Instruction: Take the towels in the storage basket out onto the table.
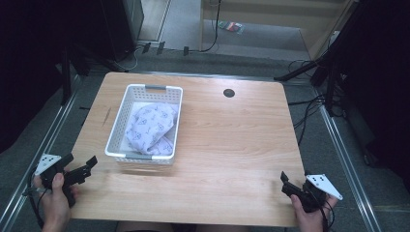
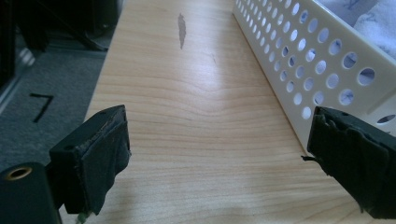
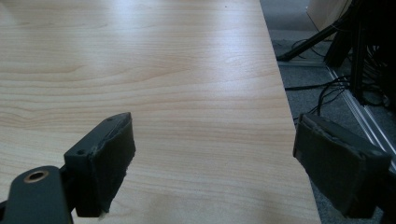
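A white perforated basket (image 1: 126, 104) stands on the left half of the wooden table (image 1: 232, 140), with a pale patterned cloth (image 1: 150, 128) bunched inside it. My left gripper (image 1: 86, 166) rests at the table's near left corner, jaws wide apart and empty. In the left gripper view the basket's holed wall (image 2: 299, 60) runs past the right jaw, a little ahead of my left gripper (image 2: 217, 154). My right gripper (image 1: 285, 182) sits at the near right corner, open and empty. The right gripper view has my right gripper (image 3: 215, 158) over bare wood by the table's right edge.
A dark round grommet (image 1: 228, 93) sits near the table's far edge. A small dark mark (image 2: 181, 29) shows on the wood left of the basket. Cables and stand legs (image 1: 314, 72) lie on the grey floor to the right, metal rails run along both sides.
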The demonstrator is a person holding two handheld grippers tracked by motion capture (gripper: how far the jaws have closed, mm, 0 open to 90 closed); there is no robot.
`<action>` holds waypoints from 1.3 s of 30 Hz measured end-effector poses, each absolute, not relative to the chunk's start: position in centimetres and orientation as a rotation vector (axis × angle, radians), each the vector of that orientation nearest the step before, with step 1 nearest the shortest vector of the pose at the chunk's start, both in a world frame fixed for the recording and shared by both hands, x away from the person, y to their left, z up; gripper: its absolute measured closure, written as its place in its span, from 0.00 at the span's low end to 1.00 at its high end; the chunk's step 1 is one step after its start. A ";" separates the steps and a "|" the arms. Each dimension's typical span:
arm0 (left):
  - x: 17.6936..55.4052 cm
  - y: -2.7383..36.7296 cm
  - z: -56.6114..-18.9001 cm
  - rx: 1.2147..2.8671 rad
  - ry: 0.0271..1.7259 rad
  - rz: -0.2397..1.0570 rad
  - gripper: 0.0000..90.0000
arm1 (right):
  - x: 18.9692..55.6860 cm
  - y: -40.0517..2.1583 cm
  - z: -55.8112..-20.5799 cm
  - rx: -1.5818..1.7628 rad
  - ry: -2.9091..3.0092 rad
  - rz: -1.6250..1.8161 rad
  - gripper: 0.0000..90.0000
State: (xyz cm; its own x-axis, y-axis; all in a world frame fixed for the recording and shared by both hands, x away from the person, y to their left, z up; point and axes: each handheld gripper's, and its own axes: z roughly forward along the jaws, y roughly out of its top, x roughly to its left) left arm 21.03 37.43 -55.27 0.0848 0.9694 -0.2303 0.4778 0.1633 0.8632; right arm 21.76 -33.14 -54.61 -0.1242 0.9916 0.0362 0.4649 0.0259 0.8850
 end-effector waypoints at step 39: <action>24.4 33.1 -47.1 1.671 1.379 0.542 0.00 | 21.8 -33.2 -54.6 1.508 1.661 1.047 0.14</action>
